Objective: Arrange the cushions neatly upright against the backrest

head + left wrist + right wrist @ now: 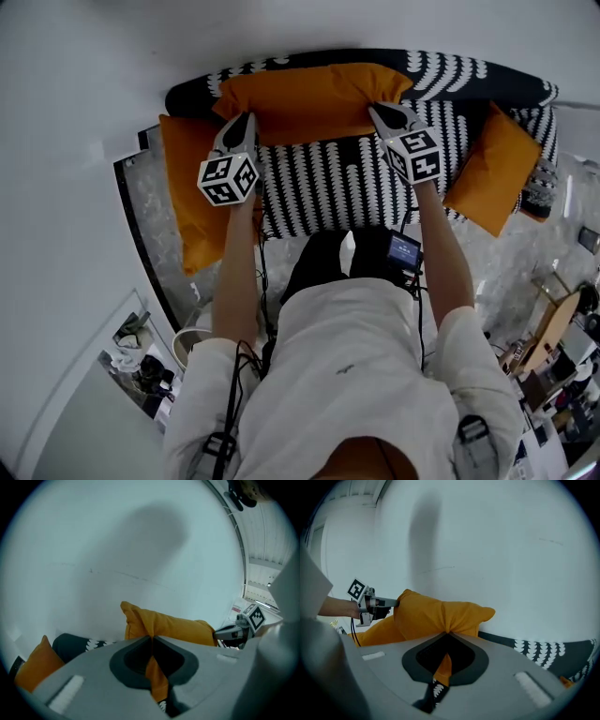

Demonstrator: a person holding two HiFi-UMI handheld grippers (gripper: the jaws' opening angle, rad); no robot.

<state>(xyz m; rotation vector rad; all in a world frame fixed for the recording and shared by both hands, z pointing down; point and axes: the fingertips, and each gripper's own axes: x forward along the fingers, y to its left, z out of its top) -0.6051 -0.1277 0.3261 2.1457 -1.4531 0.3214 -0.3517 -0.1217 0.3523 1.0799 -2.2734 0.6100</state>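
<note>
the white wall takes up most of the head view, and the sofa stands against it, dark fabric covered in rows of small white marks, with its backrest running along the wall

three orange cushions are on the sofa. the middle cushion is the one being handled: it stretches sideways along the backrest, between the two grippers, and in both gripper views its upper edge rises in front of the wall. the left cushion sits at the sofa's left end, standing on edge along that side. the right cushion sits at the right end, tilted at an angle, well apart from the middle one

the person's forearms reach forward over the seat, one to each end of the middle cushion

the left gripper is clenched on the middle cushion's left end; its own view shows the jaws pressed together with a fold of orange fabric pinched between them. the right gripper is clamped on the cushion's right end in the same way, with a strip of orange cloth caught between its closed jaws and the bunched corner puffing out just beyond them

a marker cube rides on the left gripper, and another marker cube on the right
</note>
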